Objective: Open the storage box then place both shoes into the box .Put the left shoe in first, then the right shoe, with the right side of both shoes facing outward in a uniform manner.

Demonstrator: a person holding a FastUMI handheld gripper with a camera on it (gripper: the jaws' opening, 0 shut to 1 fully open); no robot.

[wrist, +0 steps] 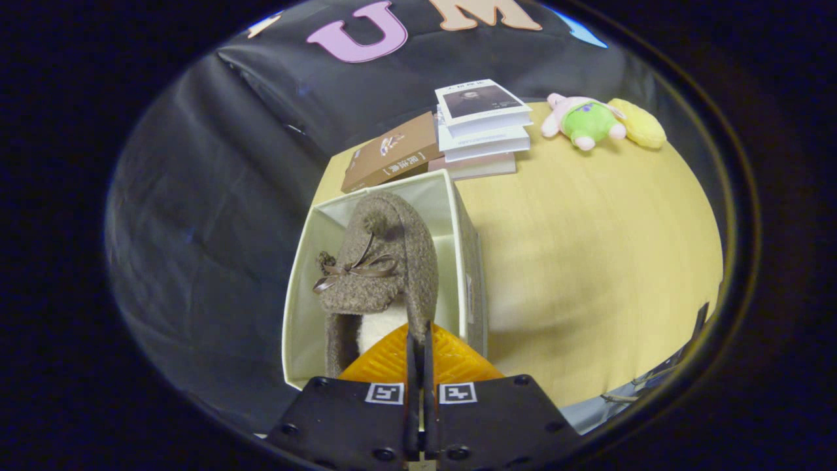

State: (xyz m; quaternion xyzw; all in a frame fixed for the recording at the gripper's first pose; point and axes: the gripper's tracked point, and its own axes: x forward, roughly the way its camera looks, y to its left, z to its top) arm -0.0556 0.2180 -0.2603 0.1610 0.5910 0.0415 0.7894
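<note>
My claw (419, 340): fingers drawn almost together, a thin part of the shoe's heel rim pinched between them; both press on it.
Shoe (382, 261): brown, woolly, with a ribbon bow and a small pompom on top and pale lining at the opening; it hangs toe-forward from my fingers, over the open box, its toe reaching toward the far wall.
Storage box (297, 294): cream fabric, open at the top, standing at the table's near left corner, directly ahead of and below my fingers; its inner walls show on both sides of the shoe.
Table (588, 261): pale wood, bare to the right of the box.
Brown book (392, 157): lying flat just beyond the box's far wall.
Stack of books (484, 127): beside the brown book, also just past the box.
Plush toy (585, 121): green and pink, well beyond the box.
Yellow soft thing (637, 121): touching the plush toy.
In the way: the box's walls close round the shoe.
</note>
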